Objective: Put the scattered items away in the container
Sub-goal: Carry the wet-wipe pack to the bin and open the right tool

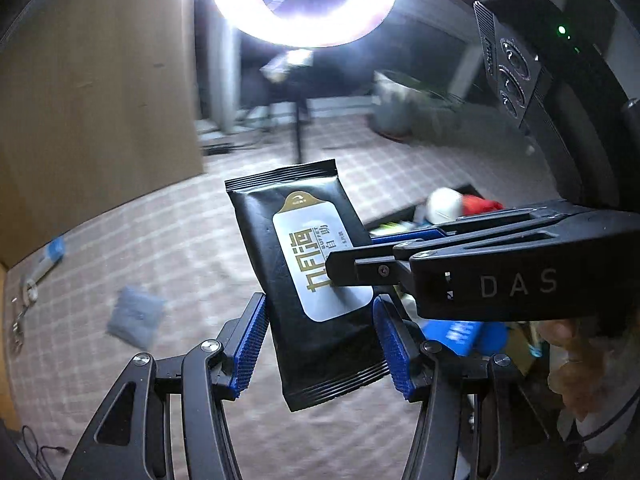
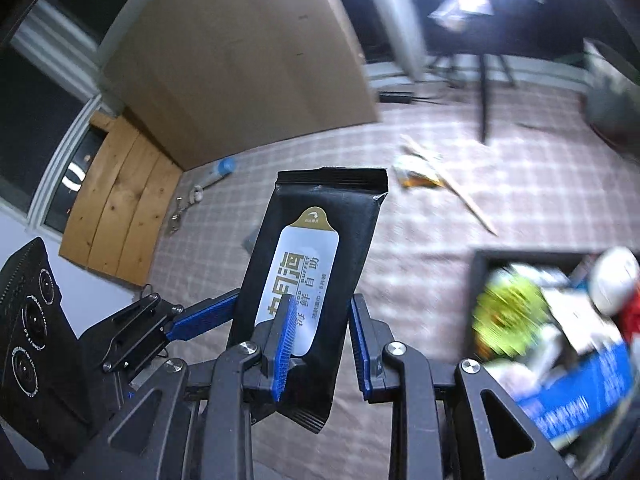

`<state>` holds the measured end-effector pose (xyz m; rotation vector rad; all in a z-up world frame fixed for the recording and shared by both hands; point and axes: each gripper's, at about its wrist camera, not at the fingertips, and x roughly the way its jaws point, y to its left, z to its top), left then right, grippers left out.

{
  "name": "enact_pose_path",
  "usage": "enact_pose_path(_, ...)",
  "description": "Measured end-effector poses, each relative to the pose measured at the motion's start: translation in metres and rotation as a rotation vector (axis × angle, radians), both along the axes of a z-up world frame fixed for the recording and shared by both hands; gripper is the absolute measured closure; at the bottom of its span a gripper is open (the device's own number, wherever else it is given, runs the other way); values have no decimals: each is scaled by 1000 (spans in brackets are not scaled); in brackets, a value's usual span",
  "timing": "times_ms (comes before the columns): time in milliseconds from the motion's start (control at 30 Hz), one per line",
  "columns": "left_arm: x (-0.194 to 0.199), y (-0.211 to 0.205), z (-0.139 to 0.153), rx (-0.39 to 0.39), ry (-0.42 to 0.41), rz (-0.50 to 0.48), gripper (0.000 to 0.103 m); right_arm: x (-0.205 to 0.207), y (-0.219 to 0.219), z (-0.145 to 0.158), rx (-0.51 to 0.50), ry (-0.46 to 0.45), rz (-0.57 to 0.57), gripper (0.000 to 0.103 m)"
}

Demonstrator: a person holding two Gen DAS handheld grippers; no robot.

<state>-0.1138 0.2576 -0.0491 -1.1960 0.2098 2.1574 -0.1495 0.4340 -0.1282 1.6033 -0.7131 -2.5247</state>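
Note:
A black wet-wipe packet (image 1: 304, 280) with a silver and gold label hangs in the air above the checked cloth. In the left wrist view it sits between my left gripper's (image 1: 320, 344) blue pads, which stand slightly apart from its edges. My right gripper (image 1: 348, 268) reaches in from the right and is clamped on the packet's face. In the right wrist view the packet (image 2: 308, 280) stands upright in my right gripper (image 2: 320, 344), while the left gripper's blue finger (image 2: 200, 318) touches its left edge. The dark container (image 2: 480, 280) full of items lies at the lower right.
On the cloth lie a grey sachet (image 1: 136, 316), a blue-capped tube (image 1: 48, 256), a yellow snack packet (image 2: 416, 172) and a wooden stick (image 2: 460, 192). A large cardboard panel (image 2: 248, 60) stands at the back left. A ring light (image 1: 300, 0) on a tripod glares overhead.

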Motion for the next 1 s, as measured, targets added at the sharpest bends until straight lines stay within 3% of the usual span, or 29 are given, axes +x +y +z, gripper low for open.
enact_pose_path(367, 68, 141, -16, -10, -41, -244, 45, 116, 103, -13, 21, -49, -218, 79)
enact_pose_path(600, 80, 210, -33, -44, -59, -303, 45, 154, 159, -25, 50, -87, -311, 79)
enact_pose_path(767, 82, 230, -39, -80, -61, -295, 44, 159, 176, -33, 76, -106, -305, 76)
enact_pose_path(800, 79, 230, -39, -81, -60, -291, 39, 159, 178, -33, 94, -113, -310, 76)
enact_pose_path(900, 77, 222, -34, -66, -55, -280, 34, 161, 181, -28, 125, -112, -316, 66)
enact_pose_path(1000, 75, 209, -28, -61, -48, -264, 34, 164, 184, -22, 135, -97, -328, 65)
